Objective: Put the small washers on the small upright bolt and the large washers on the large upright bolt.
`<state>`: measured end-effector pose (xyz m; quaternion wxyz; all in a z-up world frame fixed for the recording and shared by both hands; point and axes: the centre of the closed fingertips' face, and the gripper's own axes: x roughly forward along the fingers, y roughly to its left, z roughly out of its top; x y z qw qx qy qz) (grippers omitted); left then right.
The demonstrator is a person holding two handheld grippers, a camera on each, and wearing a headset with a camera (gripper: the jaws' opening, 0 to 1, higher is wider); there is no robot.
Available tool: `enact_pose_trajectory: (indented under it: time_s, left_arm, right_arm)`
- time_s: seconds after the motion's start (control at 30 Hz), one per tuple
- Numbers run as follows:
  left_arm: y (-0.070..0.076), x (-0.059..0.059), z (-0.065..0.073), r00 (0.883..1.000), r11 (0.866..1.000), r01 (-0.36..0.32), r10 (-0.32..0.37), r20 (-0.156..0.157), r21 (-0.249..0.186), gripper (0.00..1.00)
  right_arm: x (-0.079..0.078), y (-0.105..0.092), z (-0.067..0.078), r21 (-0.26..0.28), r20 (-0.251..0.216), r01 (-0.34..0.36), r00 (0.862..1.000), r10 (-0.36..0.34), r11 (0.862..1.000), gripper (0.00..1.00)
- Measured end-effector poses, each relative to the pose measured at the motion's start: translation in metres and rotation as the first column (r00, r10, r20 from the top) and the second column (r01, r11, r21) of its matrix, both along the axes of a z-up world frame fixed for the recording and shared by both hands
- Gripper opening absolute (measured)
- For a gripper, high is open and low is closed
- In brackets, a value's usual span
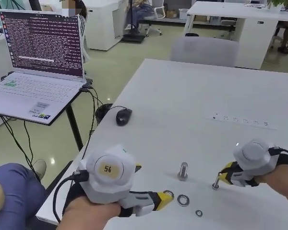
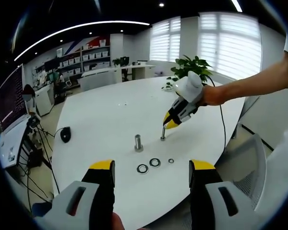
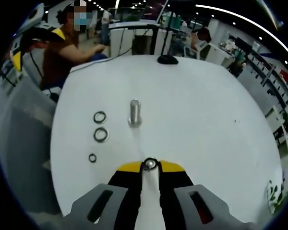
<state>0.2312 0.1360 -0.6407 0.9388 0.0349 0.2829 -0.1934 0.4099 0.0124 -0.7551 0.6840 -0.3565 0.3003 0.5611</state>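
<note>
the left claw (image 2: 152, 166) hangs open towards three loose steel washers (image 1: 179, 200) on the white table (image 1: 206, 96), ready to pick, while the right claw (image 3: 150, 166) is pinched shut atop the small upright steel bolt (image 1: 215, 182), probably seating one.

The number "56" stands on a round yellow label (image 1: 107, 168) on the white housing of the left gripper (image 2: 151, 166), behind its jaws. Well off from the jaws, the laptop screen (image 1: 42, 43) carries lines of text, and its palm-rest stickers (image 1: 40, 110) carry print, all too small to read.
</note>
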Motion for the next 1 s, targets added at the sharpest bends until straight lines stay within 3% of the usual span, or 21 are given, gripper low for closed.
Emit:
enact_pose_trajectory:
  time_s: [1.0]
  left_arm:
    - [0.002,-0.003,-0.001,1.0,1.0,-0.014,0.014,-0.003,-0.003,0.62]
  right_arm:
    - [-0.001,0.001,-0.017,-0.091,-0.015,-0.063,0.998,0.062,0.994,0.13]
